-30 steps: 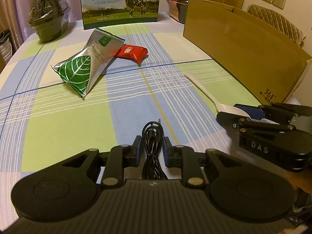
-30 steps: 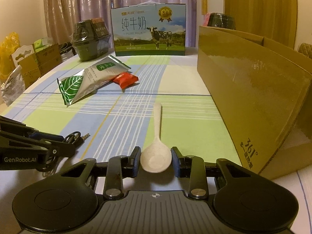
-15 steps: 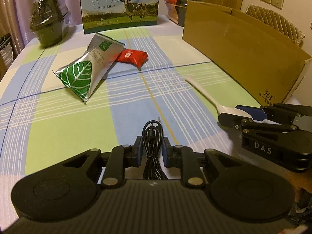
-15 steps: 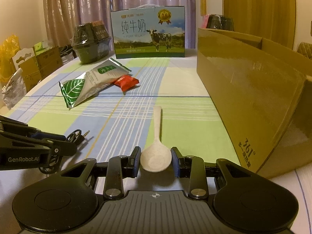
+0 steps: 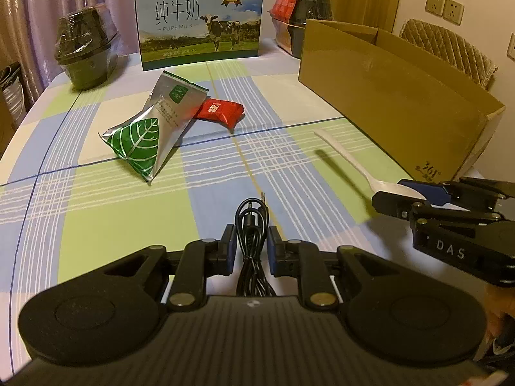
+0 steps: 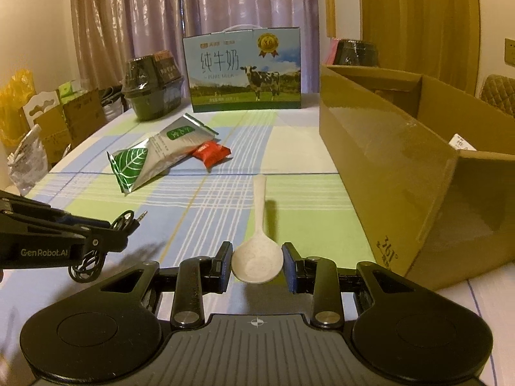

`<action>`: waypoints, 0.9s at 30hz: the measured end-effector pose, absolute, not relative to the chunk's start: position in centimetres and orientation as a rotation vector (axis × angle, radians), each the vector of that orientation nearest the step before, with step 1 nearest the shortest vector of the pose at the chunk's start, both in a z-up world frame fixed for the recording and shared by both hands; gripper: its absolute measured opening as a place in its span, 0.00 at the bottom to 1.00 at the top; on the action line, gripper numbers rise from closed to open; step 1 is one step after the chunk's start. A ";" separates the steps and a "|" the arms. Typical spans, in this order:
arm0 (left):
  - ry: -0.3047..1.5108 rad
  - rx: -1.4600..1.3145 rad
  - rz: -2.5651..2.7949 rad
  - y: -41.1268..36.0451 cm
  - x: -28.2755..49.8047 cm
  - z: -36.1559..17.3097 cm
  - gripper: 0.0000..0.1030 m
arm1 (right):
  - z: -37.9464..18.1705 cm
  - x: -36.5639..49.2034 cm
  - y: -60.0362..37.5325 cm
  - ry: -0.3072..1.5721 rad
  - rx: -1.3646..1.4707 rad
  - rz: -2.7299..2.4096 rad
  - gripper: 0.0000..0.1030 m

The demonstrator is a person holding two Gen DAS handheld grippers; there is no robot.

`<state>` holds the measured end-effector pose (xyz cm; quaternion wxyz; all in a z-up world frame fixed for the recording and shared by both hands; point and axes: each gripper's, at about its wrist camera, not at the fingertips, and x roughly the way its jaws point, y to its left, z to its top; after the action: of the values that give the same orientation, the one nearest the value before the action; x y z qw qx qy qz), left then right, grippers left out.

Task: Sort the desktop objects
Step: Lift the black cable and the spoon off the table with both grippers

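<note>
Both tongs were loaded: the left gripper (image 5: 248, 244) was clamped on a coiled black cable (image 5: 252, 225), its plug poking out forward, and the right gripper (image 6: 257, 262) was clamped on the bowl of a pale spoon (image 6: 257, 257), whose handle ran away from it toward the far side. Shadows under the spoon and cable suggested both were held clear of the checked tablecloth (image 5: 96, 225), though how high could not be told. Just to the right stood an open cardboard box (image 6: 402, 160), its near wall beside the spoon. Farther out on the left lay a silver and green pouch (image 5: 151, 132) with a red packet (image 5: 222, 112) touching its far end, neither yet picked up. At the far edge stood a milk carton (image 5: 199, 22) between dark wrapped bowls (image 5: 85, 54). The step in hand looked like carrying off the first two items; the next move probably called for raising each above the box rim, swinging right, and letting go inside.
</note>
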<state>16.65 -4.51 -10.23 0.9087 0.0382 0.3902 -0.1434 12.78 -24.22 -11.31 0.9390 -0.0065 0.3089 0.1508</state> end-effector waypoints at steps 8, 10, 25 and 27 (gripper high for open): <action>0.815 0.077 -0.297 -4.6 16.2 -10.4 0.15 | -11.0 12.3 -24.1 0.629 -0.011 0.311 0.29; 0.830 0.074 -0.299 -4.6 16.5 -10.8 0.15 | -11.3 12.3 -24.1 0.638 -0.013 0.309 0.29; 0.841 0.090 -0.270 -5.6 17.8 -13.0 0.26 | -12.4 12.6 -24.5 0.665 0.005 0.303 0.29; 0.842 0.100 -0.275 -5.8 17.8 -12.9 0.18 | -12.4 12.7 -24.6 0.663 0.009 0.302 0.29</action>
<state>17.76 -5.80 -12.93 0.9024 0.0481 0.4071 -0.1330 12.70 -24.62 -12.40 0.9344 0.0046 0.3243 0.1475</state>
